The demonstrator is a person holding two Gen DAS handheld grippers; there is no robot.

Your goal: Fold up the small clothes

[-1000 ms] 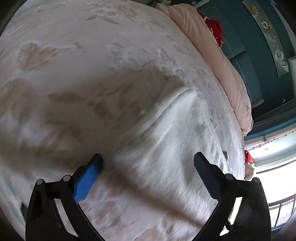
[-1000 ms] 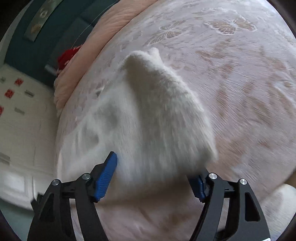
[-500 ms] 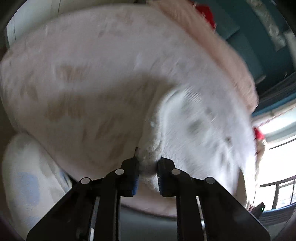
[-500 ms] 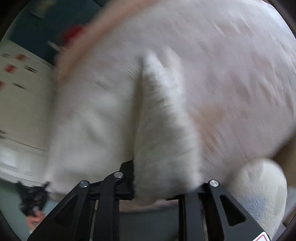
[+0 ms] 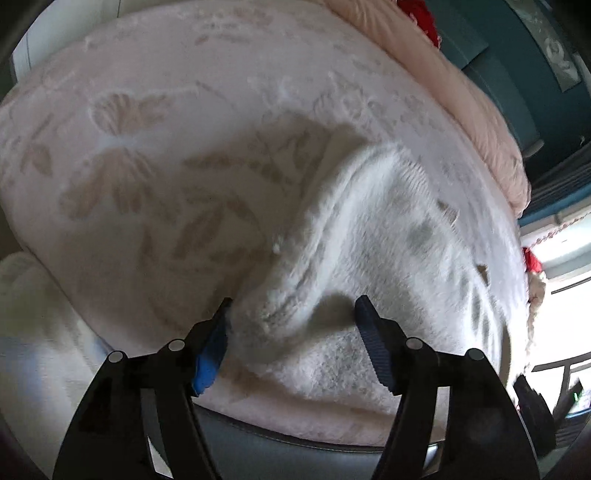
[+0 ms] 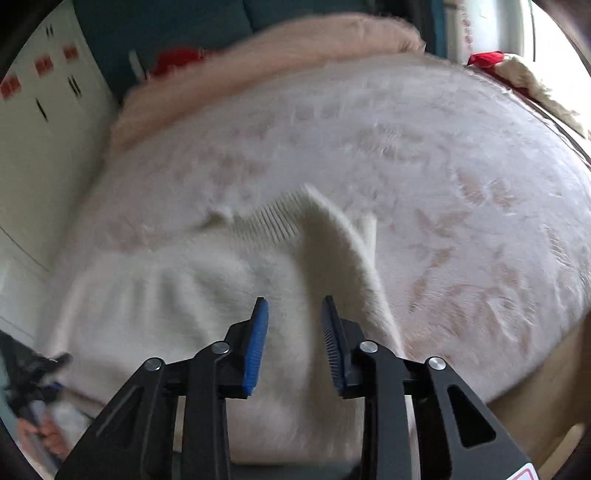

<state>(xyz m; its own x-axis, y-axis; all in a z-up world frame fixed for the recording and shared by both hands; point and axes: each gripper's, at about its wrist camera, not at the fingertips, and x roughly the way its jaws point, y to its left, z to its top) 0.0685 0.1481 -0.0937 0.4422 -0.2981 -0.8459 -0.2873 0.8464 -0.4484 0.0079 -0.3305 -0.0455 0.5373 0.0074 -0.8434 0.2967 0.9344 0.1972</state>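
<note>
Bed [image 5: 155,122] covered by a pale pink blanket with a raised butterfly and leaf pattern. A folded peach quilt [image 5: 476,110] lies along the far edge, with something red [image 5: 421,14] beyond it against a teal wall.

The white fluffy garment [image 5: 388,236] lies on the blanket near the bed's front edge. One side is turned over itself, making a thick rolled fold; a ribbed cuff or hem [image 6: 269,221] shows at the far end in the right wrist view.

Left tongs [image 5: 293,332]: jaws opening, standing wide. The bunched corner of the garment sits between them. The left blue pad [image 5: 210,350] is at the fabric's edge; the right pad is apart from it. No grip on the cloth.

Right tongs [image 6: 293,339]: jaws narrow, a gap between the pads. They hang over the folded layer of the garment, which fills the view between and below them. The picture is blurred, and pads pressing on fabric cannot be made out; the fingers [image 6: 255,343] appear clear of it.

A white cabinet [image 6: 40,122] with red stickers stands left of the bed in the right wrist view.
</note>
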